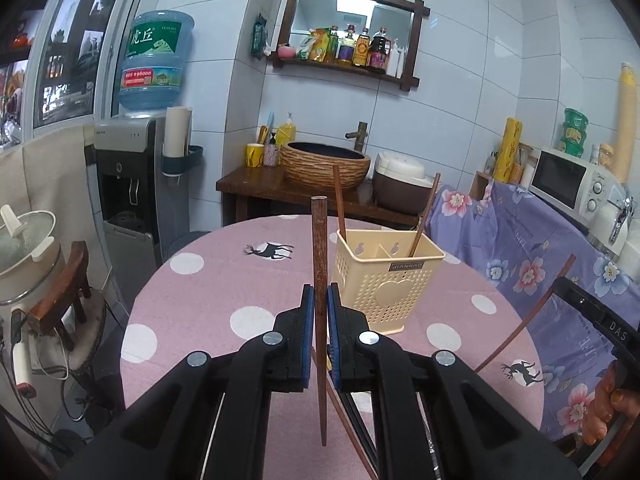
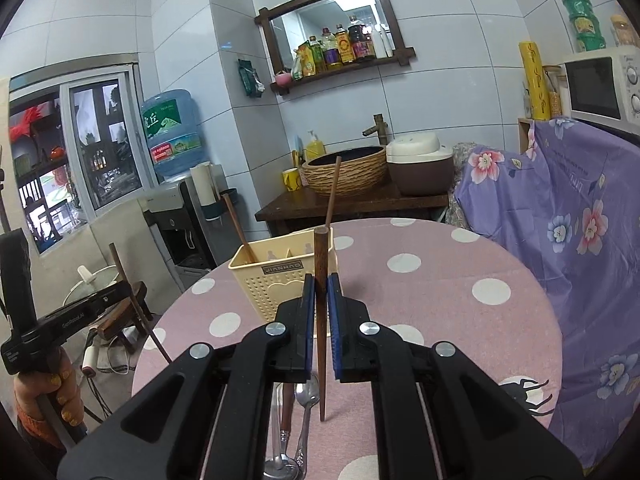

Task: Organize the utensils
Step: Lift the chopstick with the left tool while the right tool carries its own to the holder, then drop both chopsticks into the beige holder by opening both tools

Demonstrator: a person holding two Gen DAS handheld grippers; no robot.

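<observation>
While both grippers hang above the pink dotted tablecloth [image 1: 208,296], each has its blue pads clamped on one dark wooden chopstick. Left gripper [image 1: 320,304]: chopstick [image 1: 319,240] stands near upright, long axis vertical in the left wrist view, blunt square end up, tapered tip down below the pads and clear of the cloth. Right gripper [image 2: 321,296]: its chopstick [image 2: 321,252] likewise near upright, thick end up, point down, with a slight lean. From the right wrist view, the left gripper's stick shows as a slanted line at the left edge, top tilted away from the table.

Cream perforated utensil holder [image 1: 384,276] sits on the cloth just beyond both grippers, upright, divided into compartments. Two chopsticks already stand in it: one [image 1: 340,200] leaning slightly at the rear left corner, one [image 1: 426,216] tilted to the right from the right-hand compartment.

Below the right gripper, lying flat on the cloth: a metal spoon [image 2: 306,412], a dark-handled utensil [image 2: 285,408] beside it, and a rounded metal bowl end [image 2: 280,470], handles running roughly toward the holder.

Beyond the table: woven basin [image 1: 324,164] on a wooden counter, rice cooker [image 1: 400,184], water dispenser [image 1: 128,184], microwave [image 1: 568,180].
</observation>
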